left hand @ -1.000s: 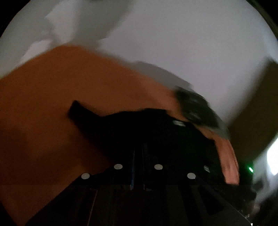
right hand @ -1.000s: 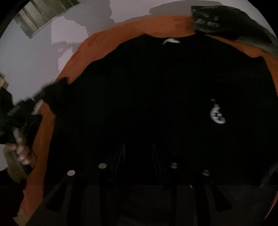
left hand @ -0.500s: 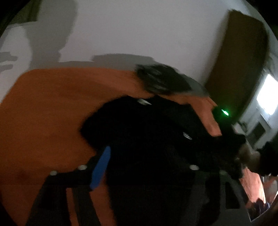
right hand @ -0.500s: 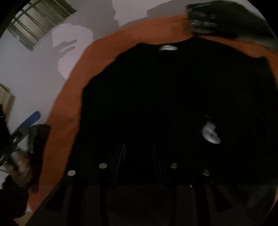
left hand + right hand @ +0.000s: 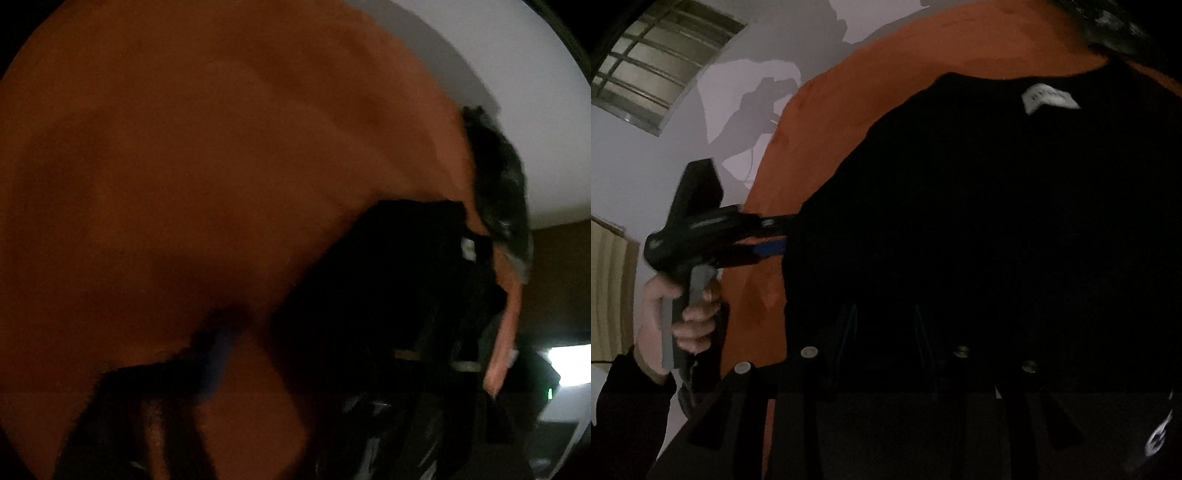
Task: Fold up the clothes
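- Right two-finger gripper (image 5: 882,332), near field at 6 o'clock of its own view: fingers apart, the dark pads standing over the black long-sleeved sweatshirt (image 5: 979,221); whether they touch the cloth cannot be told, black on black.
- Sweatshirt lies flat on the orange cloth-covered surface (image 5: 871,85), white neck label (image 5: 1049,98) toward 1 o'clock, white chest print (image 5: 1158,439) now at the 4 o'clock rim; half a second ago it sat higher, nearer centre.
- Left two-finger gripper (image 5: 775,236) at 9 o'clock in the right view, blue-padded fingers level at the sweatshirt's left edge; the bare left hand (image 5: 690,314) grips its handle. Earlier it hung back near the frame edge; it has since come in to the garment.
- Left wrist view is blurred: blue finger (image 5: 218,354) at 6 o'clock, over orange; the sweatshirt (image 5: 388,295) sits at 4 o'clock. Fingers look apart, nothing clamped.
- Far: dark crumpled garment pile (image 5: 498,177) at 2 o'clock, on the surface's far edge against the white wall (image 5: 517,74).
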A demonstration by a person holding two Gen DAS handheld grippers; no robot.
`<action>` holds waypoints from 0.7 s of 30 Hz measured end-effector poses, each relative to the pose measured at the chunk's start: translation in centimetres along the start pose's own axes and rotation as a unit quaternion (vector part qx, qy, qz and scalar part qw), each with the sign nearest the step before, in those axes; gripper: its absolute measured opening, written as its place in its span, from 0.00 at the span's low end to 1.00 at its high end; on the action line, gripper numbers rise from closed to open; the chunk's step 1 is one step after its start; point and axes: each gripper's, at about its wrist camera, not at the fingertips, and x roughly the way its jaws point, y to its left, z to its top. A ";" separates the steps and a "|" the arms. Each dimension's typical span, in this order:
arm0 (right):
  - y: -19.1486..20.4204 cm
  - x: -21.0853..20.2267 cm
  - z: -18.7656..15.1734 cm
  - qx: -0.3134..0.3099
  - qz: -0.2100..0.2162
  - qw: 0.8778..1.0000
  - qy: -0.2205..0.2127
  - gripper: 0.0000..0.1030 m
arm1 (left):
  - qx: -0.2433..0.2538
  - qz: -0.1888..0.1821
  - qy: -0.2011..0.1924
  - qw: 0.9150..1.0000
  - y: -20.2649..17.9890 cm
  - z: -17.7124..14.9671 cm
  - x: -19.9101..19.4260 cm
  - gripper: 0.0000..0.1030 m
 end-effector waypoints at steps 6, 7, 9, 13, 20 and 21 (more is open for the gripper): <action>-1.4 -2.1 -2.6 0.023 0.004 1.000 -0.012 0.30 | 0.036 0.095 -0.050 0.994 -3.6 2.2 -3.0 0.02; -1.6 -2.4 -2.7 0.027 0.004 0.999 -0.015 0.30 | 0.034 0.103 -0.043 0.993 -3.8 2.7 -3.0 0.02; -1.9 -3.2 -3.0 0.031 0.002 0.999 -0.022 0.30 | 0.042 0.150 -0.043 0.987 -4.6 3.0 -3.0 0.03; -1.8 -4.7 -4.1 0.021 -0.014 0.999 -0.029 0.30 | 0.047 0.155 0.010 0.987 -6.3 3.3 -0.5 0.06; -0.9 -3.9 -4.9 0.015 0.012 1.000 0.001 0.30 | -0.021 0.156 -0.100 0.982 -2.8 3.0 -3.5 0.64; -0.6 -3.5 -4.8 0.011 0.016 1.000 0.004 0.30 | -0.044 0.151 -0.114 0.981 -1.4 2.8 -4.3 0.64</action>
